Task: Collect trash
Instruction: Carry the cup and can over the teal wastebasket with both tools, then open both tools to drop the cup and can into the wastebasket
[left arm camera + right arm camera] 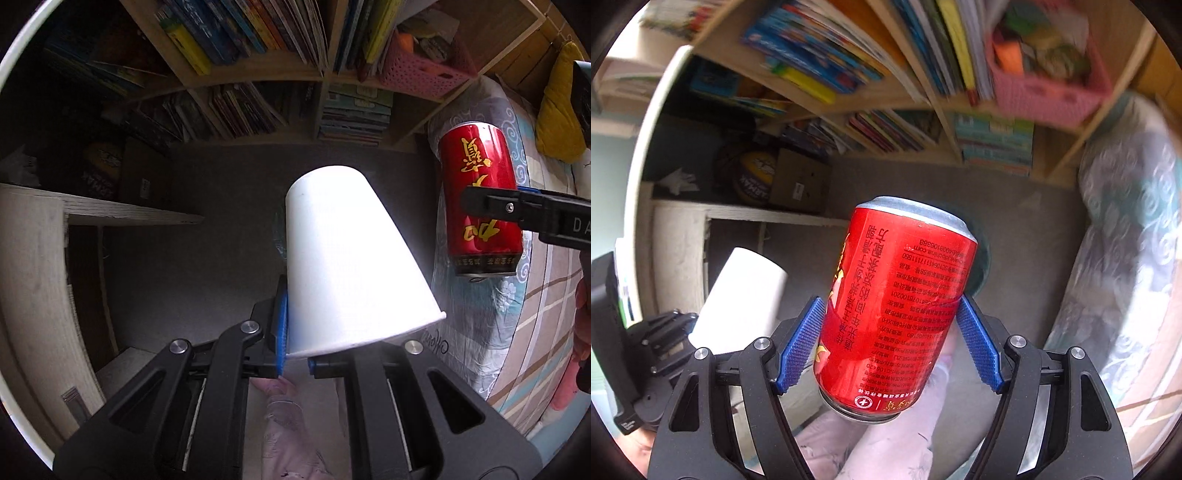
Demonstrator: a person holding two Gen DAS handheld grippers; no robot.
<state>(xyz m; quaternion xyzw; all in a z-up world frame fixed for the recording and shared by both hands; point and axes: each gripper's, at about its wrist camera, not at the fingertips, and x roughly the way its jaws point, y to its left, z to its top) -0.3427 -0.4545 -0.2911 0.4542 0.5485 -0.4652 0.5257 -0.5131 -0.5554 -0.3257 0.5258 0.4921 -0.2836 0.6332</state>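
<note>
Left wrist view
Left gripper [295,354]: narrow, its 2 blue pads pinching the rim wall of the white paper cup [351,258]; 1 pad lies outside the wall, the other seems to sit inside the mouth, which would explain so small a gap.
Cup: held mouth toward the camera, base pointing away and down over the grey floor [207,236]; nothing carries it but the gripper.
Red drink can [480,199]: to the right of the cup, apart from it, clamped across its middle by the right gripper's black finger [491,205].
Surroundings: a wooden bookshelf [258,79] along the far edge of the floor, a patterned bed cover [524,295] at the right.

Right wrist view
Right gripper [890,339]: at a middling width, both ribbed blue pads pressed on the can's [897,302] sides; the wall looks dented at the right pad.
Can: base toward the camera, top pointing down at the floor [1034,236], tilted slightly.
Cup [742,291]: at the left, near the can, not touching, with the left gripper's black body [661,347] below it.
Bin: a dark round shape shows behind the can; I cannot tell what it is.

Judgement
Stage: 2 pieces of trash are in hand; dropping them is not yet done.
</note>
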